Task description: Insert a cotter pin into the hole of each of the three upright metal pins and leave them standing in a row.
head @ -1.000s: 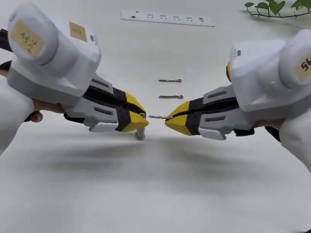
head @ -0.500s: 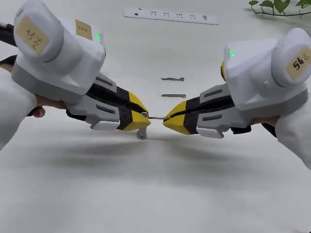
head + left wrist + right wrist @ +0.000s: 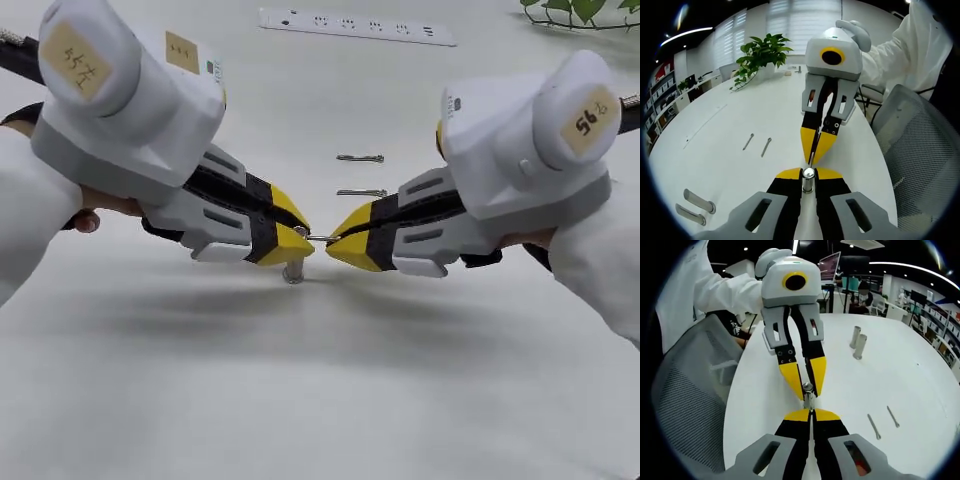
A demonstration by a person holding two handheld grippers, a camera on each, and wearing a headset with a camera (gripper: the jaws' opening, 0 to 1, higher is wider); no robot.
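Left tongs point(image 3: 297, 240) clamped on an upright metal pin point(image 3: 292, 271), base on the tabletop point(image 3: 320, 400), well in from the edges. Right tongs point(image 3: 333, 243) pinch a cotter pin point(image 3: 322, 238), held level, tip at the metal pin's head. Two spare cotter pins point(image 3: 360, 158) lie parallel toward the far edge. Two other metal pins point(image 3: 858, 342) sit close together, apart from the work.

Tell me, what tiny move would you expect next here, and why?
Probably a small push of the right tongs toward the left tongs. The right tongs are shut on a cotter pin whose tip meets the top of the upright metal pin that the left tongs clamp. A short stretch of it shows between the two tips, so it likely isn't fully through the hole.
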